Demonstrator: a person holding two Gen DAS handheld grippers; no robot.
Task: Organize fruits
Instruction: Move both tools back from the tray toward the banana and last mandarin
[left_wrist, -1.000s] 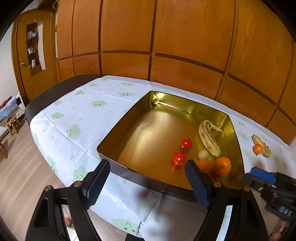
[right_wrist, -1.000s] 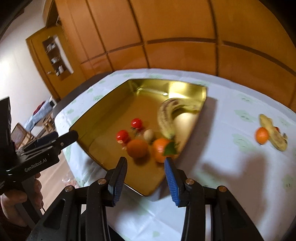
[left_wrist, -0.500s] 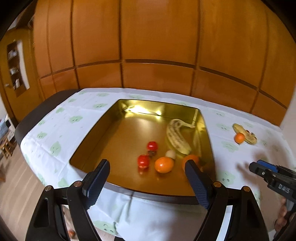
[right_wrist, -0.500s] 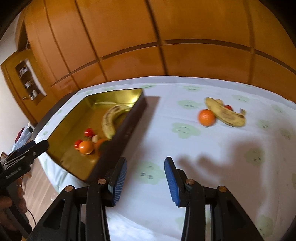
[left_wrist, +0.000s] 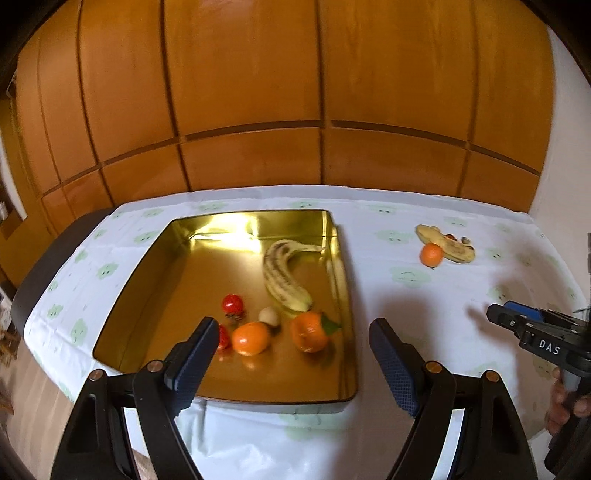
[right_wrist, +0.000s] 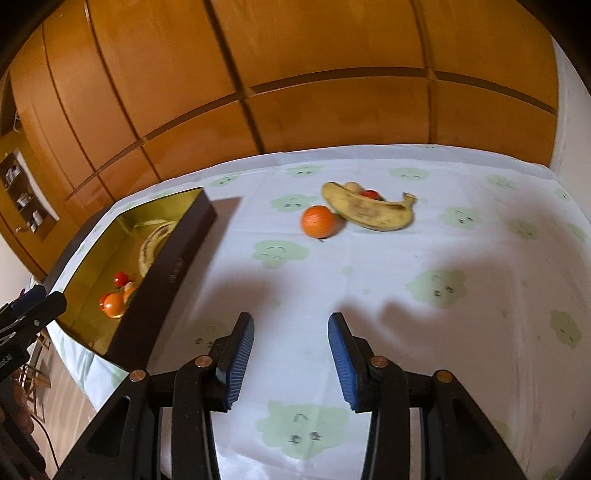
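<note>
A gold tray (left_wrist: 155, 258) lies on the table and holds a banana (left_wrist: 282, 275), two oranges (left_wrist: 251, 338), two tomatoes (left_wrist: 232, 302) and a small white ball (left_wrist: 267, 315). My left gripper (left_wrist: 291, 354) is open and empty above the tray's near edge. On the cloth to the right lie an orange (right_wrist: 318, 220), a banana (right_wrist: 369, 211) and a tomato (right_wrist: 370, 193) behind it. My right gripper (right_wrist: 291, 347) is open and empty over the bare cloth, short of those fruits. The tray (right_wrist: 177, 258) is at its left.
A white tablecloth (right_wrist: 461, 258) with green prints covers the table. Wooden wall panels (left_wrist: 258, 92) stand right behind it. The table's near edge drops to the floor (left_wrist: 22, 387) at the left. The right gripper also shows in the left wrist view (left_wrist: 535, 332).
Both views have swung to the right. The right gripper has moved from the tray towards the loose orange and banana. An orange now lies in the tray where the right gripper was.
</note>
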